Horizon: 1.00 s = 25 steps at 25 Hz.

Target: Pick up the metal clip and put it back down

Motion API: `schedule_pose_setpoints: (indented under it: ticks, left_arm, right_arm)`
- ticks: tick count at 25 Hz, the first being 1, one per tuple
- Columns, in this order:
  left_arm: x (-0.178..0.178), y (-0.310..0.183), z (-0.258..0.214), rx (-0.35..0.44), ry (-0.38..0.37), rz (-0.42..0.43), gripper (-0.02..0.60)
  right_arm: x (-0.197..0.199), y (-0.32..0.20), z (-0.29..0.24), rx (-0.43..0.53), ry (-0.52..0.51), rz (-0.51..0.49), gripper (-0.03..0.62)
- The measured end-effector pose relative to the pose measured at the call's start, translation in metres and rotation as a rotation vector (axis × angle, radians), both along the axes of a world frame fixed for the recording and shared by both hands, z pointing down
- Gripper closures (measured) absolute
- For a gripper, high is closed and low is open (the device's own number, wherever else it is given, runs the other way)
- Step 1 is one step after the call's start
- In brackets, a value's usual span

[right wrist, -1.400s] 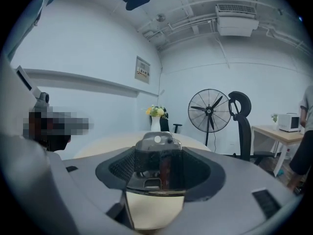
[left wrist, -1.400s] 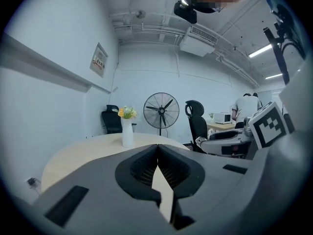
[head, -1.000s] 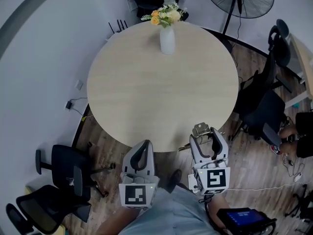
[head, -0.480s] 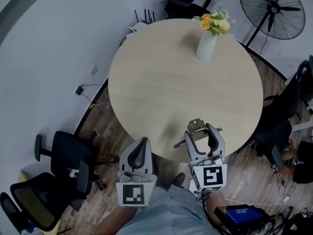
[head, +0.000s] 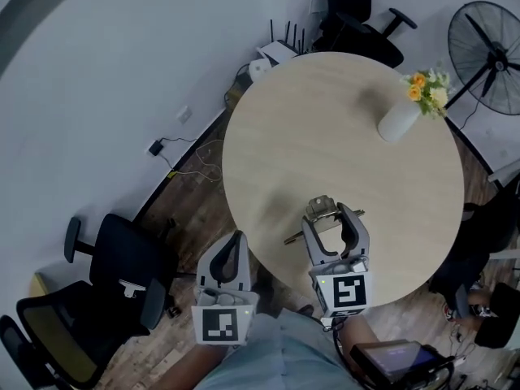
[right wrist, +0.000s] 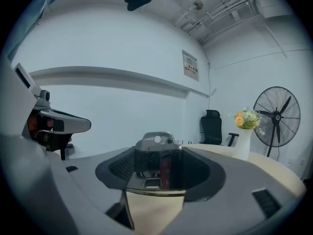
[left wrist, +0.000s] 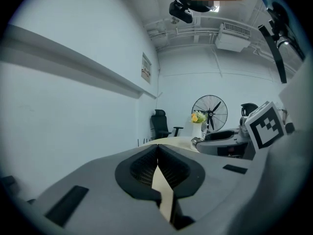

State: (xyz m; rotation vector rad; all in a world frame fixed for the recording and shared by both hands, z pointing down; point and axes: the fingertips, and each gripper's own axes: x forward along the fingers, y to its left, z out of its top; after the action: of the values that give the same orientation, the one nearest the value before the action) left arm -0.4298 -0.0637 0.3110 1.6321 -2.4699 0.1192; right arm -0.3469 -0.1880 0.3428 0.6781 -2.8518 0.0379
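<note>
**Head view.** The right gripper (head: 334, 214) is closed on the metal clip (head: 322, 208), whose thin lever sticks out to the left. Gripper and clip are above the near part of the round wooden counter (head: 325, 120). One second ago they were at the counter's near edge, so the clip has been carried inward over the surface. The left gripper (head: 236, 240) is off the counter, over the floor, much as before. A white vase of flowers (head: 400, 122) stands at the far side, well apart from the clip.

**Left gripper view.** The jaws of the left gripper (left wrist: 157, 151) meet with nothing between them. The right gripper (left wrist: 220, 144) shows at the right, and the vase (left wrist: 197, 129) stands beyond it in front of a standing fan (left wrist: 209, 112).

**Right gripper view.** The metal clip (right wrist: 155, 142) sits upright between the jaws of the right gripper (right wrist: 157, 168), pinched from both sides. Bare counter (right wrist: 274, 173) shows to the right, and whether the clip touches the surface cannot be told.

**Reading.** The pick-up appears done. The put-down remains: lowering the clip onto the counter, then opening the jaws.
</note>
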Motion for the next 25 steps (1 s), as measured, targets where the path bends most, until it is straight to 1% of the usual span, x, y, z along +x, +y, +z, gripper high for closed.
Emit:
schedule_pose_setpoints:
  ticks: [3,5,8,11,15,21,25]
  left_arm:
    - [-0.034,-0.004,-0.001,0.010,0.000,-0.013,0.563]
    - [-0.058,-0.005,0.002,0.009,0.012,-0.017,0.563]
    - [-0.086,-0.009,0.014,-0.011,0.048,-0.021,0.562]
    - [-0.105,-0.011,0.034,-0.049,0.082,-0.020,0.563]
    - [-0.117,-0.012,0.070,-0.102,0.110,-0.019,0.563]
    - [-0.121,-0.003,0.128,-0.198,0.170,-0.029,0.561]
    - [-0.130,-0.009,0.153,-0.228,0.183,-0.033,0.563]
  right_arm:
    - [-0.039,-0.005,0.003,0.001,0.015,-0.022,0.327]
    - [-0.067,-0.007,0.006,0.009,0.019,-0.033,0.327]
    - [-0.099,-0.014,0.018,0.006,0.034,-0.042,0.327]
    - [-0.119,-0.019,0.043,-0.019,0.066,-0.045,0.327]
    - [-0.132,-0.025,0.089,-0.067,0.105,-0.035,0.327]
    - [-0.132,-0.023,0.165,-0.178,0.189,-0.024,0.327]
    - [-0.135,-0.028,0.200,-0.198,0.224,-0.035,0.327]
